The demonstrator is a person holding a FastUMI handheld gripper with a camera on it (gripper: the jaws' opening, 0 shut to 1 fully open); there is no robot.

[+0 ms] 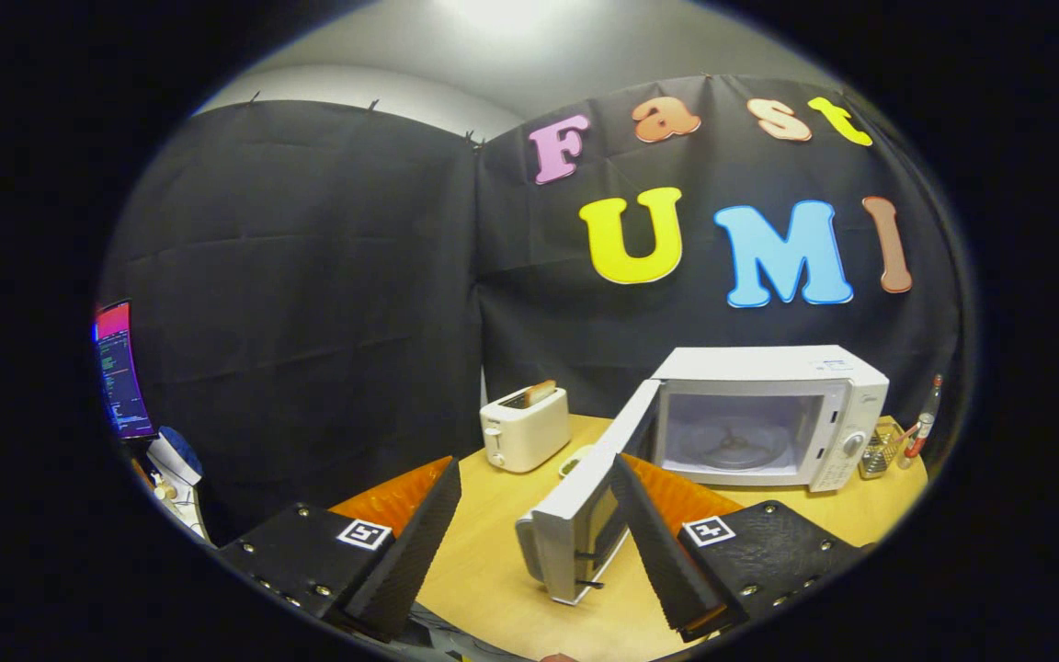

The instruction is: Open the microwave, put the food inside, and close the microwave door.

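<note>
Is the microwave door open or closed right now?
Open. The microwave has its door swung wide toward the gripper, so you see the bare turntable inside. The gripper's fingers are spread apart, holding nothing.

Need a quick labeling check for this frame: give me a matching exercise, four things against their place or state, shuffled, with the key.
Things:
1. microwave door
2. toaster
3. turntable
4. tongs

States or places:
A. inside the microwave cavity
B. open, gripping nothing
C. swung wide open, its edge between the two fingers
D. on the table, left of the microwave, bread in a slot

Pairs: 1-C, 2-D, 3-A, 4-B
</note>
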